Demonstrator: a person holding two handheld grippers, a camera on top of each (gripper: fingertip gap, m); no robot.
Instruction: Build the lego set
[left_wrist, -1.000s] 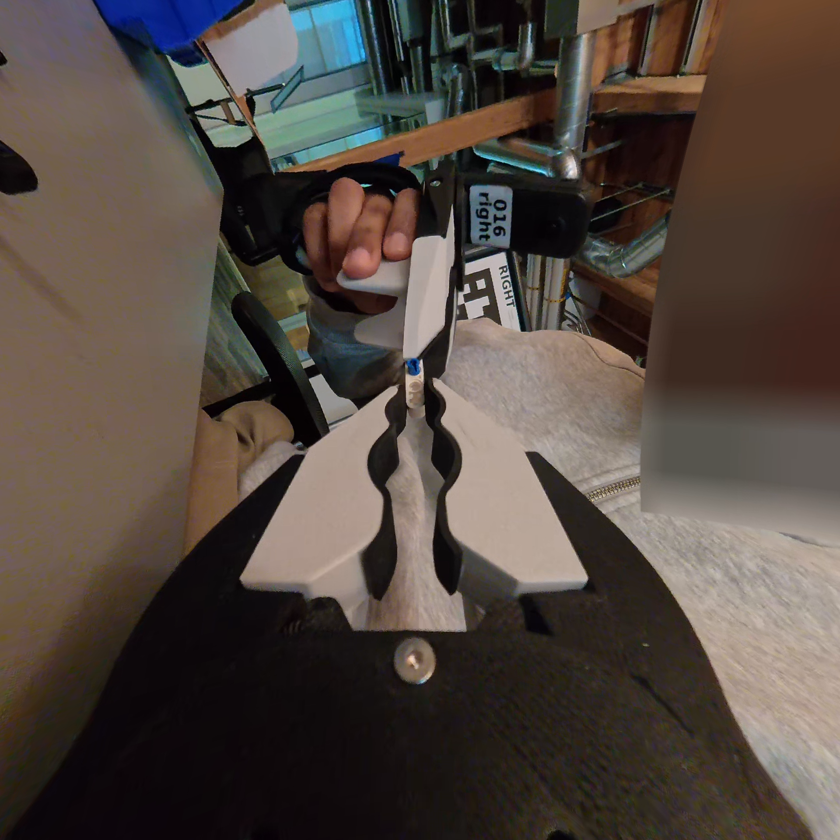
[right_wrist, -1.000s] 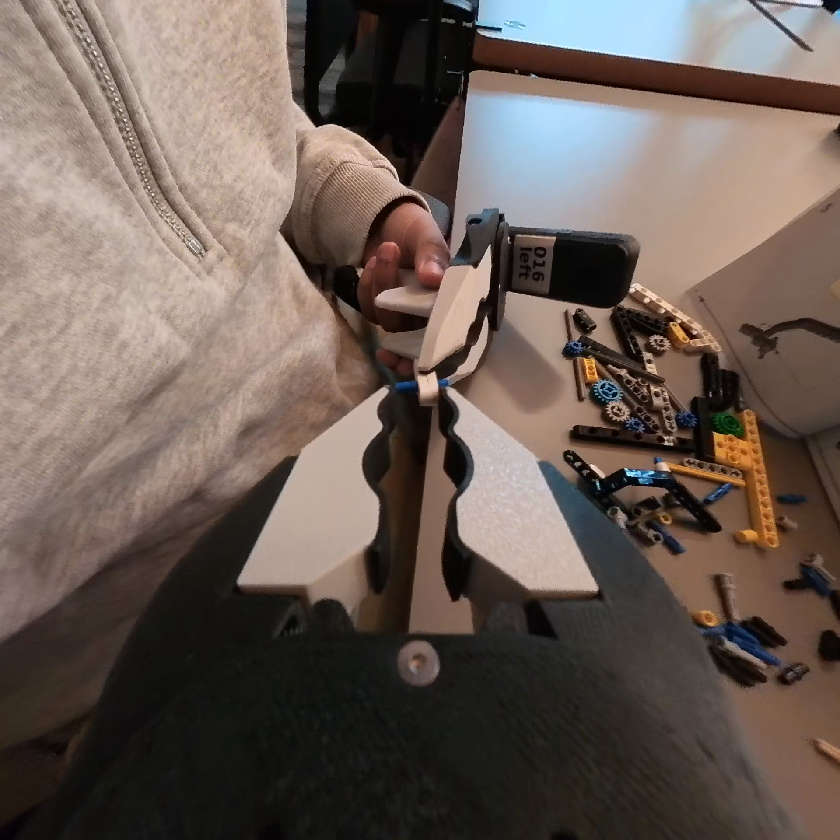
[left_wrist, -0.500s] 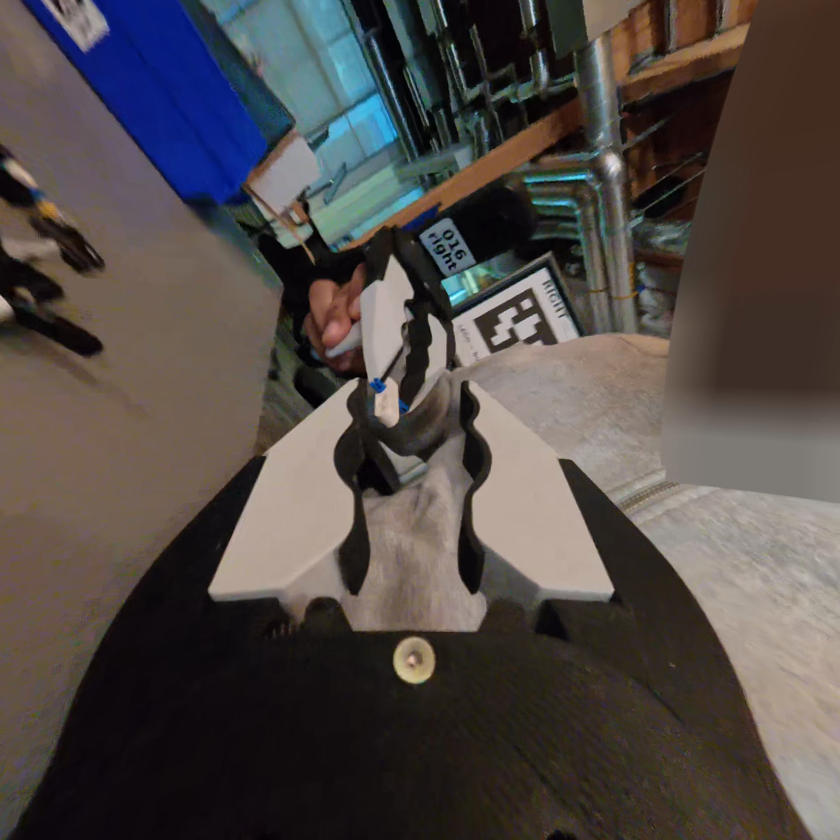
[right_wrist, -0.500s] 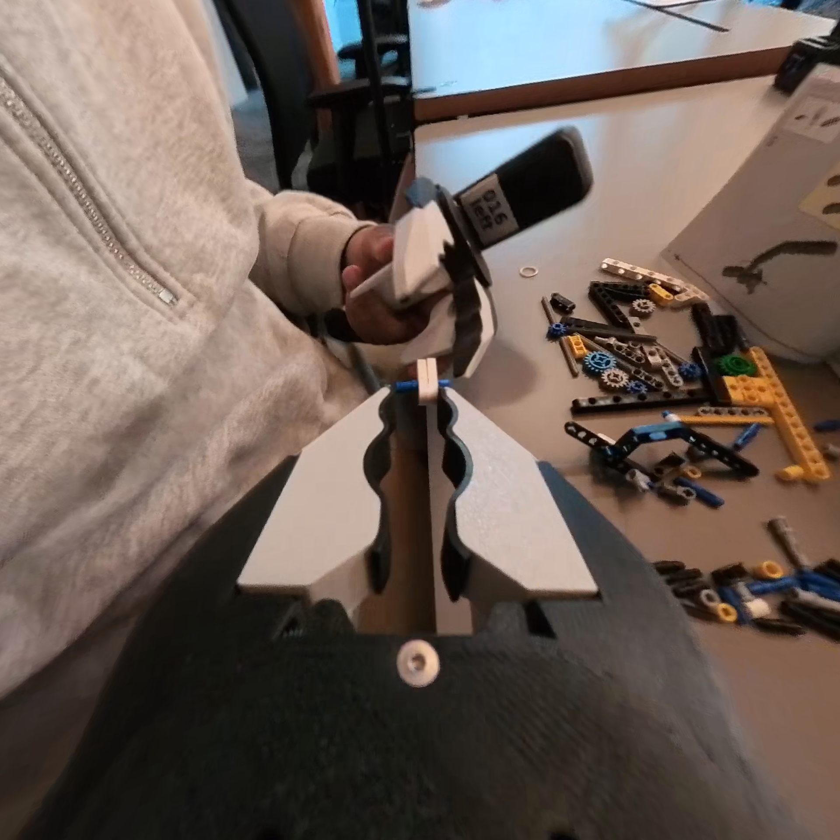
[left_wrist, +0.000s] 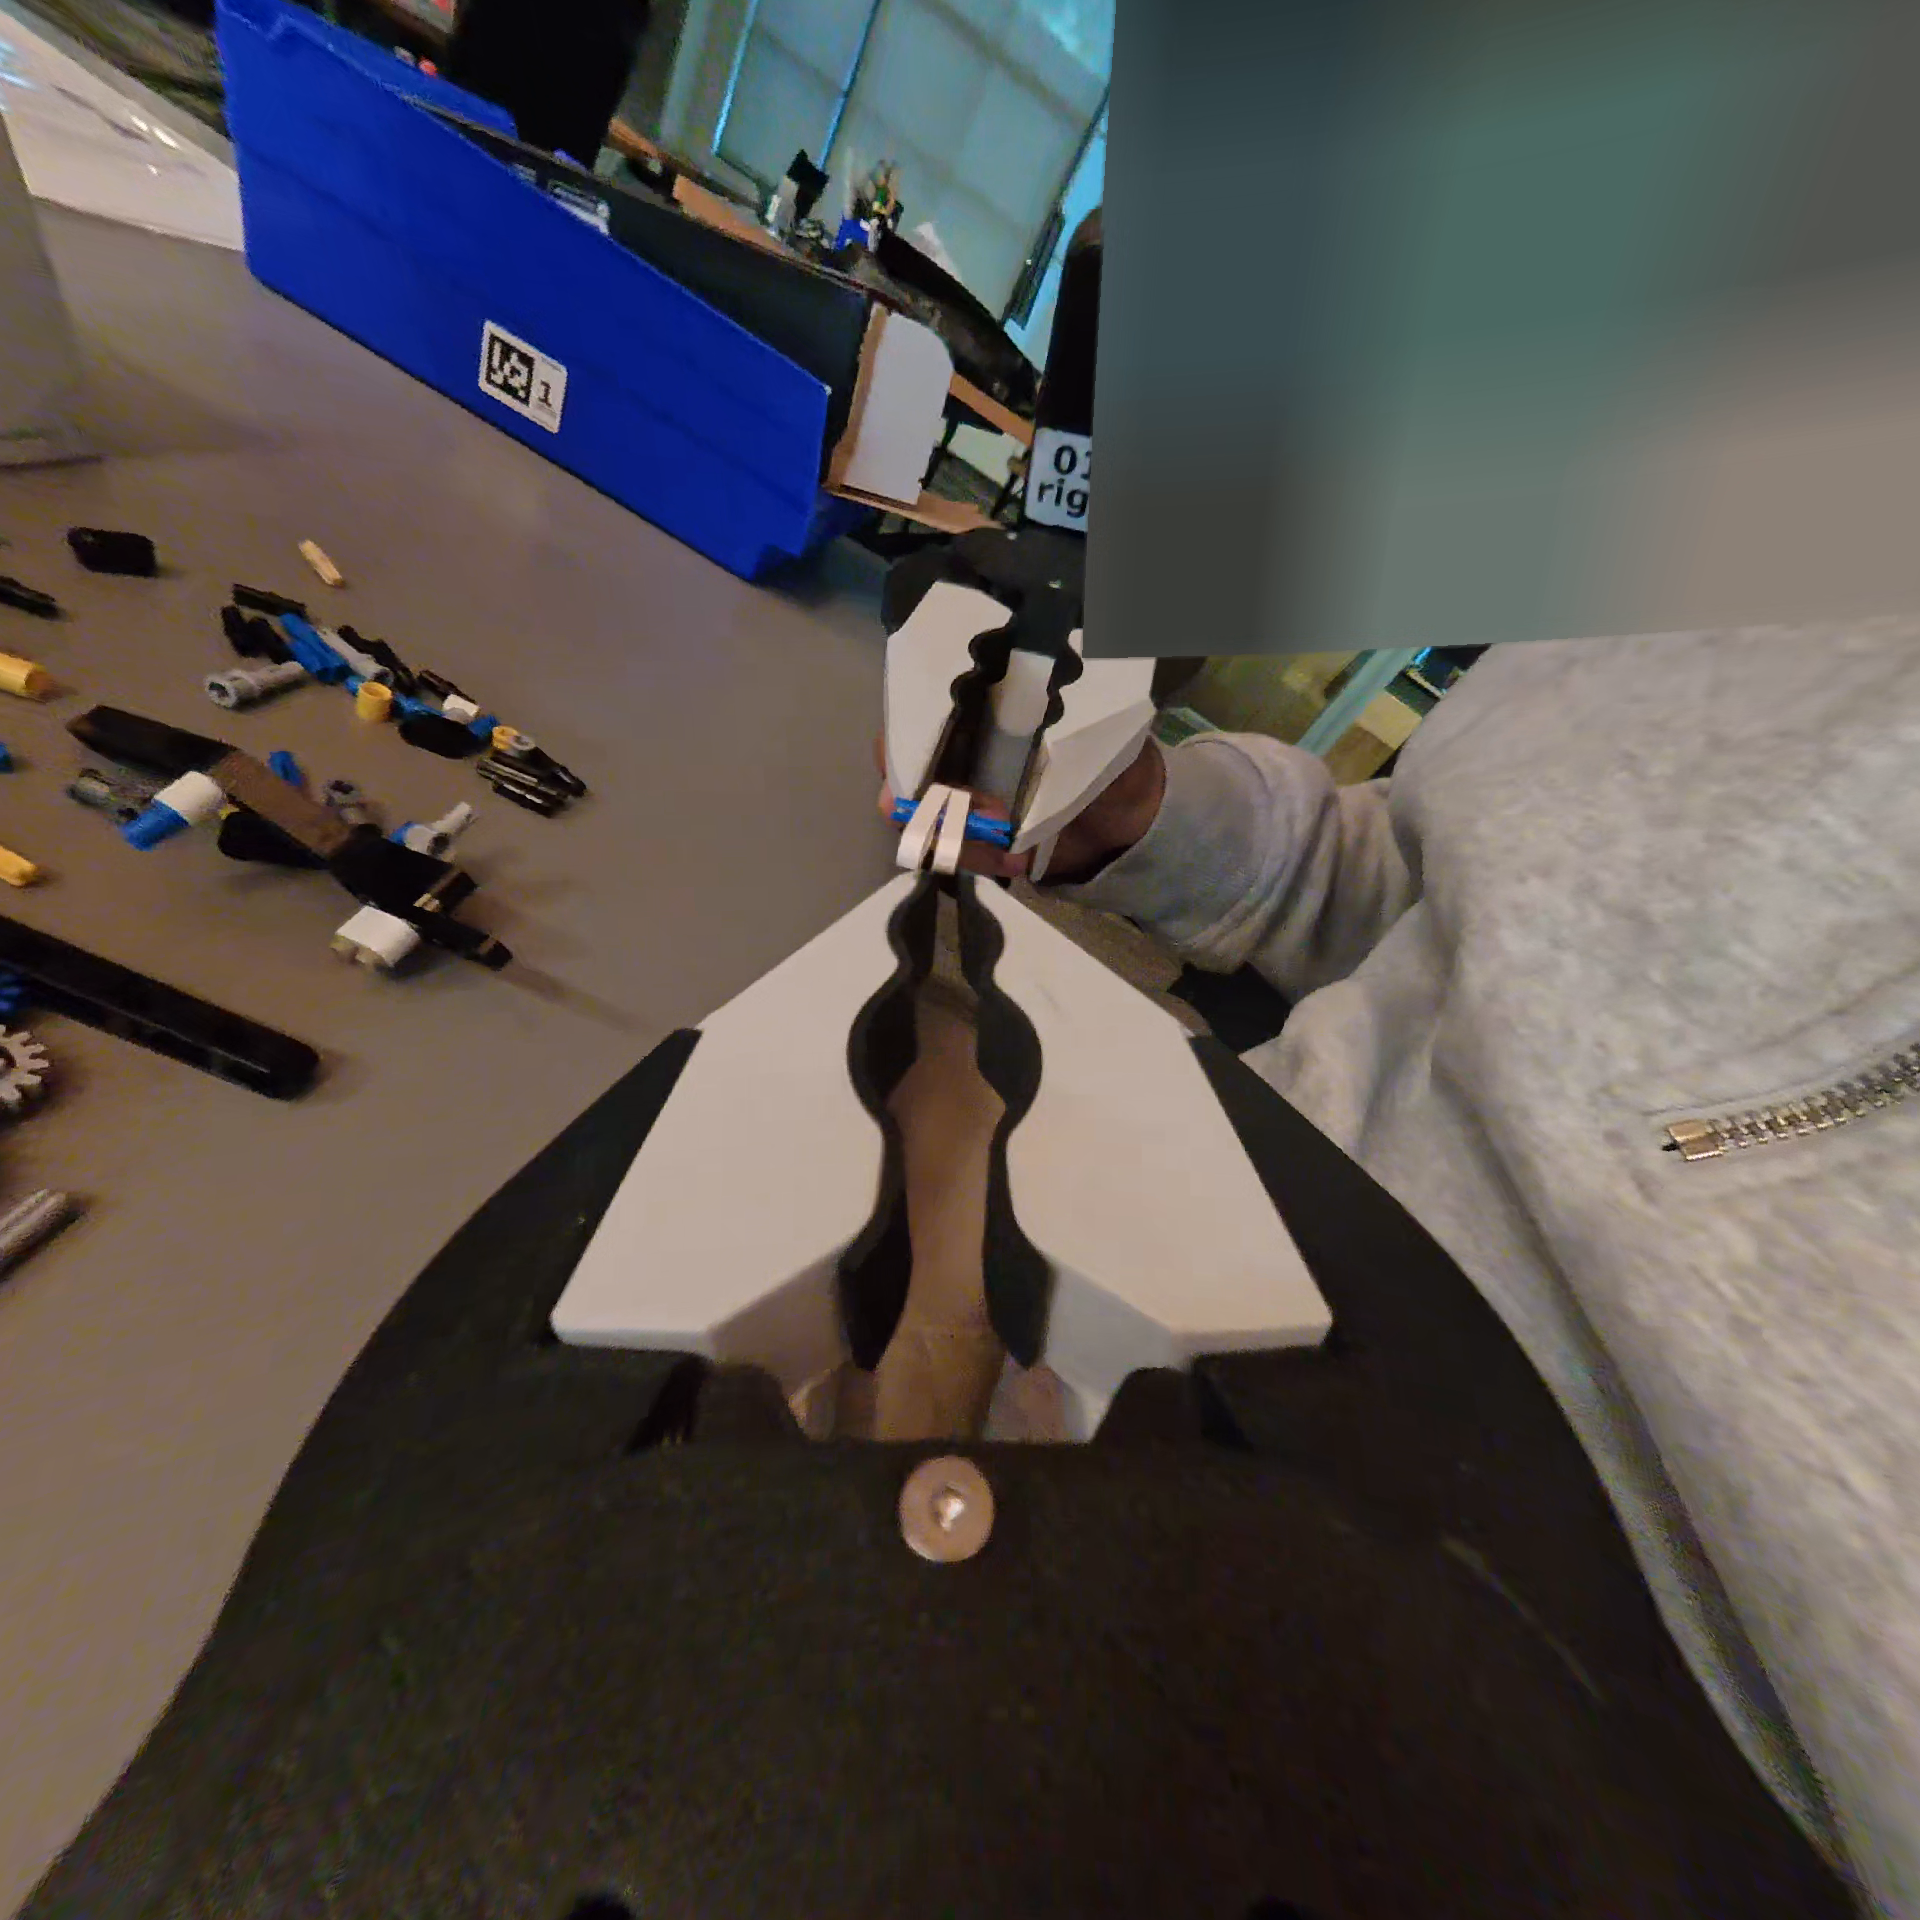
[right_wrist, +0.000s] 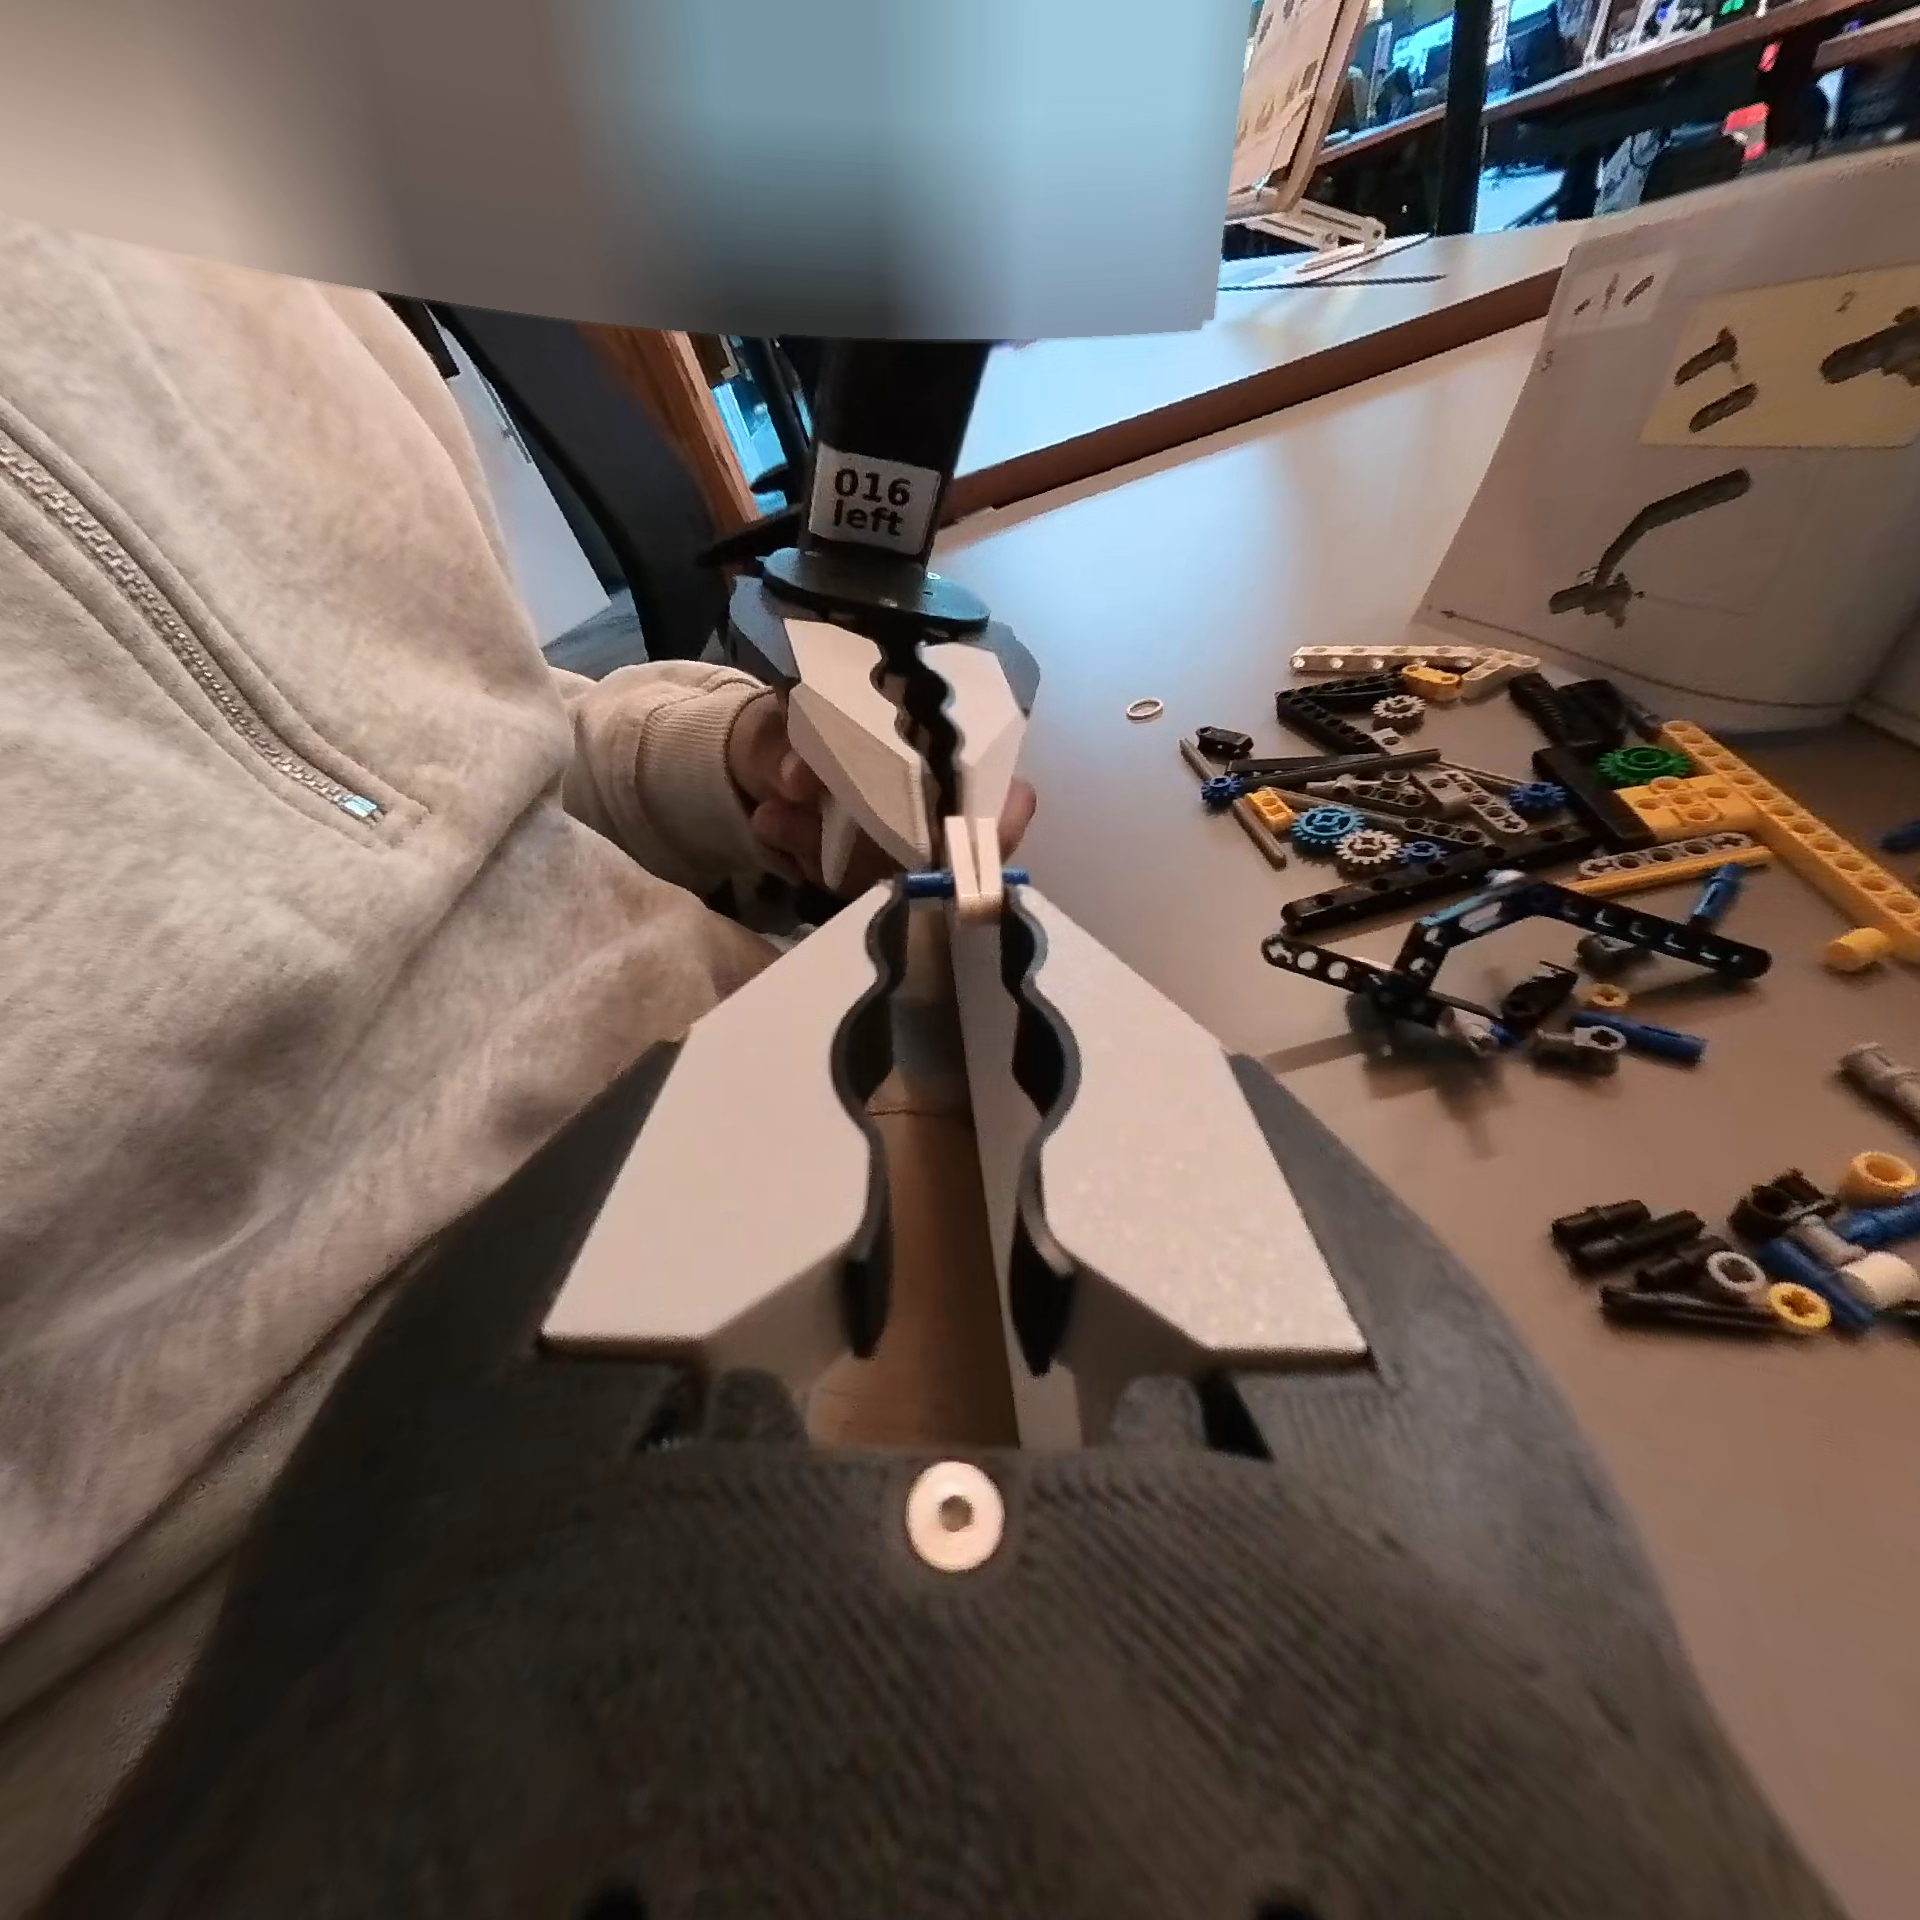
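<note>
**White piece and blue pin pinched between two grippers**

White plastic sits right at the fingertips: a small white piece (right_wrist: 971, 883) with a thin blue pin (right_wrist: 928, 882) through it, held in the air over the person's lap rather than on the table. The right gripper (right_wrist: 961, 902) is clenched on it, the pin sticking out to either side of the tips. Just beyond, the left gripper (right_wrist: 948, 821) comes in tip to tip from above; its fingers look nearly closed at the same piece, but whether they truly pinch it I cannot tell. In the left wrist view that piece (left_wrist: 932, 840) sits just past the left gripper's tips (left_wrist: 938, 883).

Farther out, to the right of the fingers, loose parts lie on the grey table (right_wrist: 1195, 582): a black and blue frame (right_wrist: 1496, 951), a yellow beam (right_wrist: 1766, 831), gears, pins. An instruction sheet (right_wrist: 1704, 478) stands behind them.

This looks like seating the pin. Next calls for a straight push along the pin, both grips firm.
</note>
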